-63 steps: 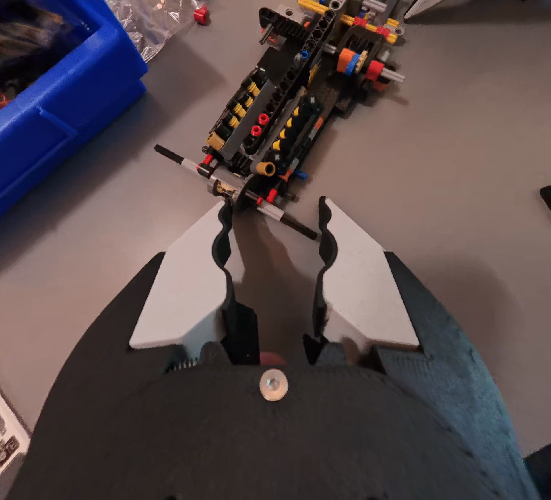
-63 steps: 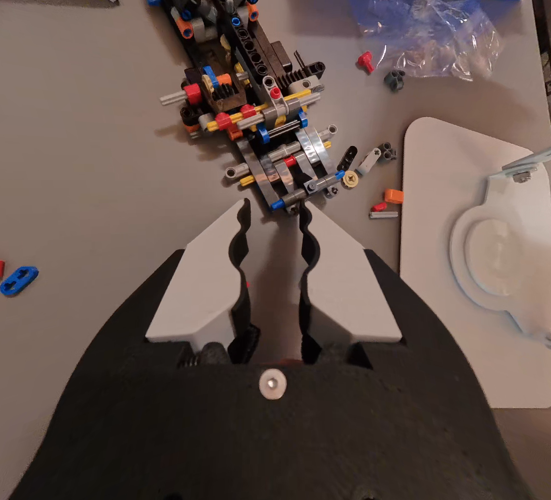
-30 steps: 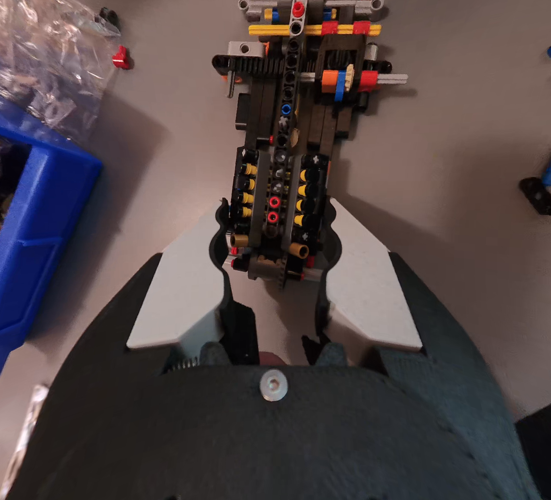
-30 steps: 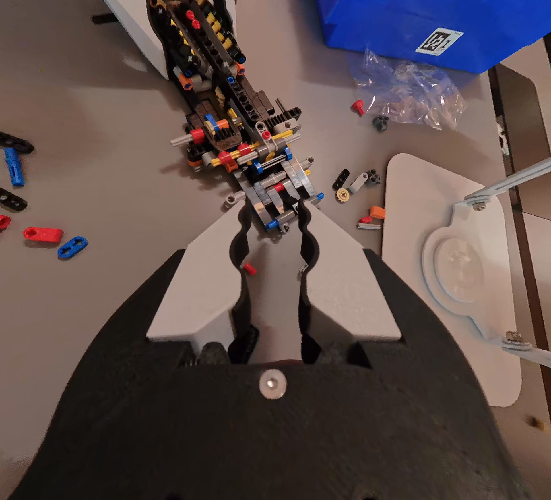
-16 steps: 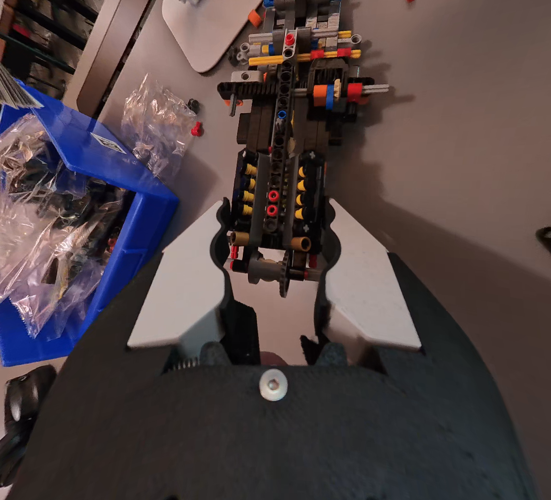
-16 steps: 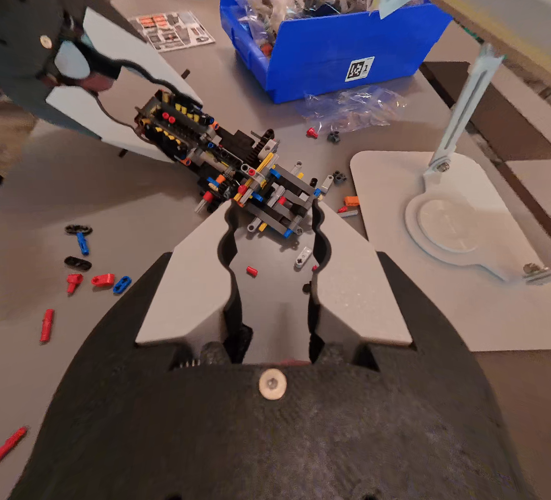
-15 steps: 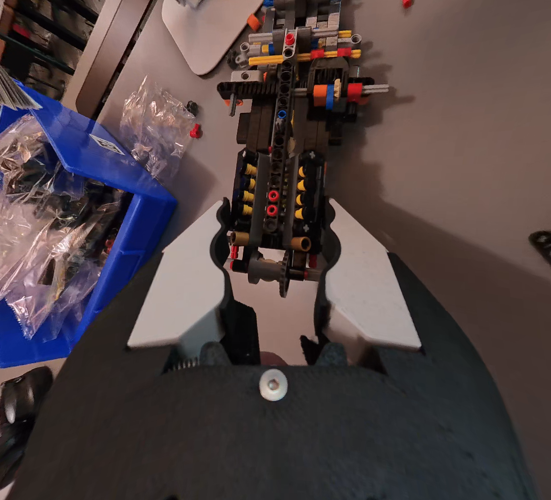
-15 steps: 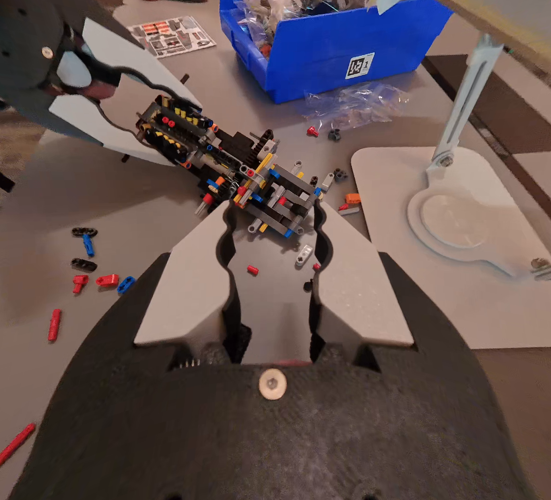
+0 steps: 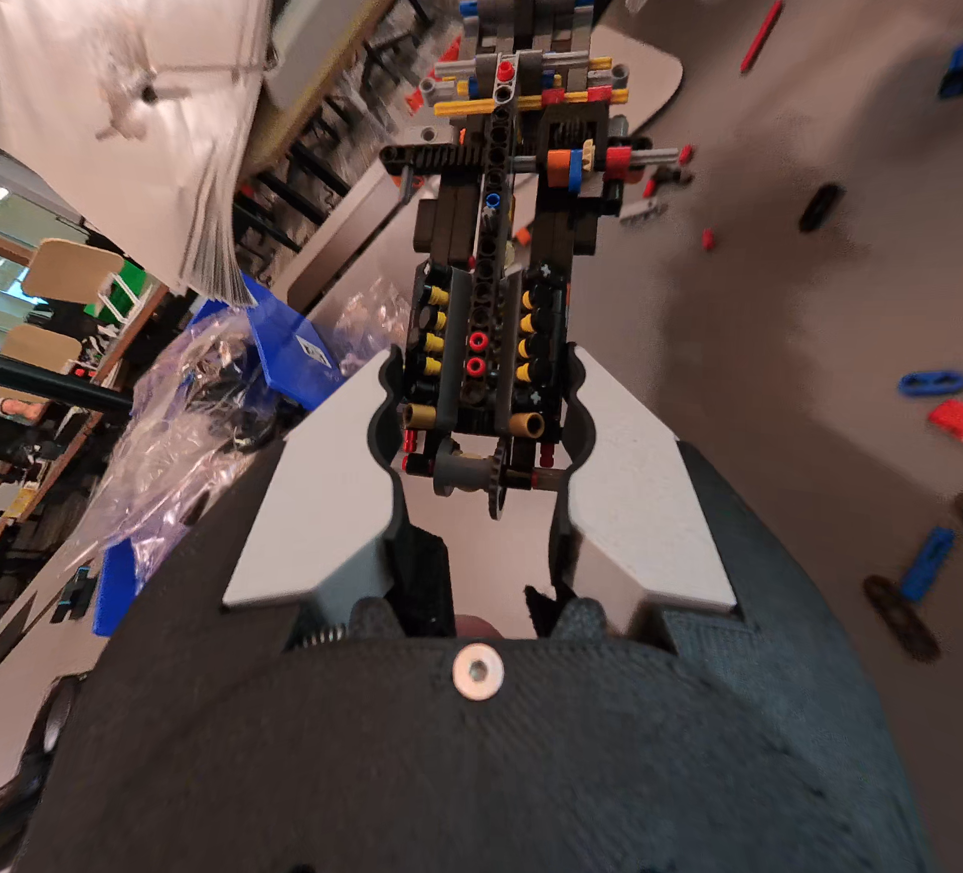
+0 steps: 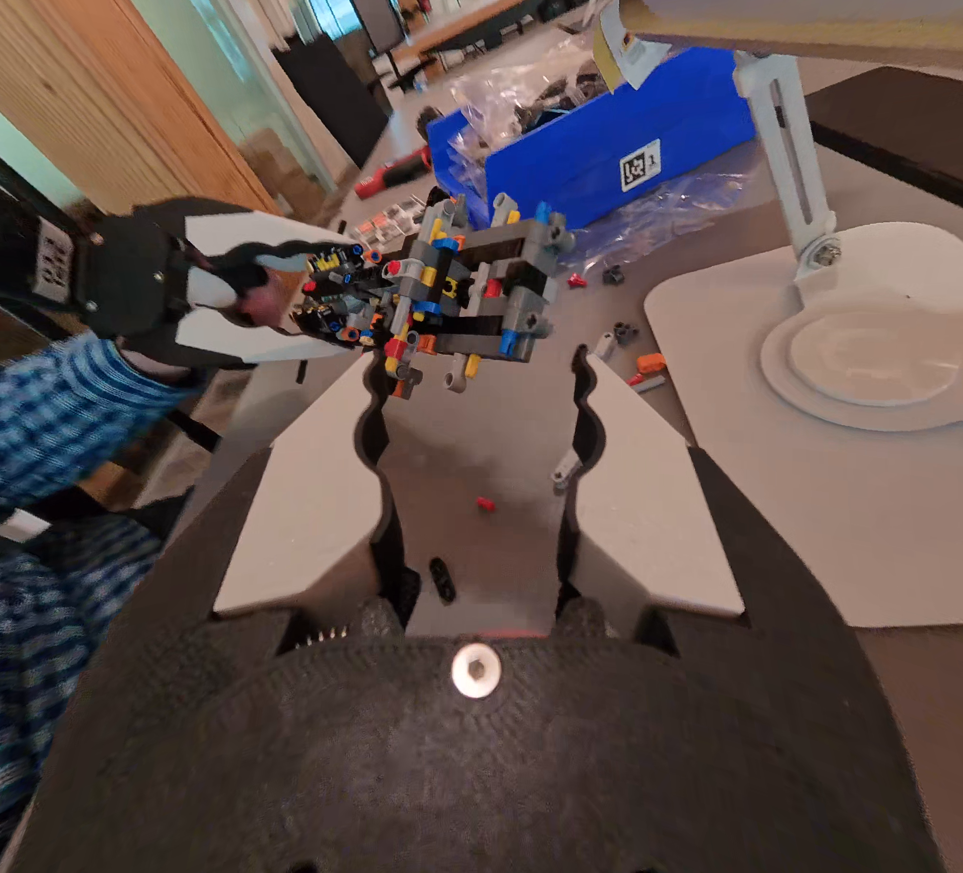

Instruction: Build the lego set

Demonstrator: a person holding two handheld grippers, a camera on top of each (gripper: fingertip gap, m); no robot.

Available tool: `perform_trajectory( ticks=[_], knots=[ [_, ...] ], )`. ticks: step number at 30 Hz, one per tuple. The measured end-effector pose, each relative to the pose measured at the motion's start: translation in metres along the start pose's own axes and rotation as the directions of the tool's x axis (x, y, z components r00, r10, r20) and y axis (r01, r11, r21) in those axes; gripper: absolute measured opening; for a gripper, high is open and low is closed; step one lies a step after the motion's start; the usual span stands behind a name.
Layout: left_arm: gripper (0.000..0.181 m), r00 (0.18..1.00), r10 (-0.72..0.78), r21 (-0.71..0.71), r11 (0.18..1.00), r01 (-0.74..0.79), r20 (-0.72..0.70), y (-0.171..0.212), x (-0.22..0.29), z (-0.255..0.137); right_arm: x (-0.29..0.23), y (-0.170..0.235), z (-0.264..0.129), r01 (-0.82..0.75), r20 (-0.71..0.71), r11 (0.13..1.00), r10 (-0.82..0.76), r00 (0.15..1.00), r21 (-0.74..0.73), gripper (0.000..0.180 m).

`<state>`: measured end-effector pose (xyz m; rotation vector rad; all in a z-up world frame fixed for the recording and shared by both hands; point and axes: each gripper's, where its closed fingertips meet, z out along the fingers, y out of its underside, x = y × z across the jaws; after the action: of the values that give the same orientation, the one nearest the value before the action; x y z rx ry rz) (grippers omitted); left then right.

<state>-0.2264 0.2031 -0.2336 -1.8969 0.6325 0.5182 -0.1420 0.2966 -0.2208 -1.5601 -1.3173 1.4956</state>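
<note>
The long lego chassis (image 9: 495, 275), black and grey with yellow, red and blue pins, is held off the grey table. My left gripper (image 9: 482, 358) is shut on its near end, one finger on each side. In the right wrist view the chassis (image 10: 458, 285) hangs in the air, tilted, with the left gripper (image 10: 333, 298) clamping its far end. My right gripper (image 10: 477, 363) is open and empty, just below and in front of the chassis's grey end, not touching it.
A blue bin (image 10: 599, 160) with plastic bags of parts stands behind the chassis. A white stand base (image 10: 860, 353) lies at the right. Loose pieces lie on the table: a red pin (image 10: 485, 503), a grey connector (image 10: 565, 467), blue and red parts (image 9: 933, 384). A person's checked sleeve (image 10: 68, 405) is at the left.
The left gripper has closed on the chassis and lifted it off the table, tilting it. The right gripper has opened wider and the chassis end is no longer between its fingers.
</note>
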Motion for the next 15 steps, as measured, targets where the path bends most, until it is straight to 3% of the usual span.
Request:
perform_trajectory(
  ticks=[5, 7, 11, 15],
  knots=[
    [0.059, 0.998, 0.013, 0.104, 0.994, -0.018, 0.056, -0.027, 0.002, 0.002, -0.020, -0.014, -0.005, -0.106, 0.176, 0.990, 0.088, 0.980, 0.096, 0.079],
    [0.059, 0.998, 0.004, 0.147, 0.989, -0.014, 0.070, -0.037, 0.005, 0.002, -0.027, -0.019, -0.008, -0.148, 0.240, 0.983, 0.117, 0.964, 0.112, 0.069],
    [0.060, 0.994, 0.046, 0.192, 0.979, -0.064, 0.097, -0.051, 0.015, 0.004, -0.041, -0.024, -0.009, -0.224, 0.358, 0.966, 0.164, 0.919, 0.133, 0.066],
    [0.060, 0.990, 0.076, 0.219, 0.970, -0.101, 0.117, -0.058, 0.026, 0.008, -0.045, -0.033, -0.014, -0.278, 0.421, 0.942, 0.179, 0.889, 0.186, 0.037]
  ],
)
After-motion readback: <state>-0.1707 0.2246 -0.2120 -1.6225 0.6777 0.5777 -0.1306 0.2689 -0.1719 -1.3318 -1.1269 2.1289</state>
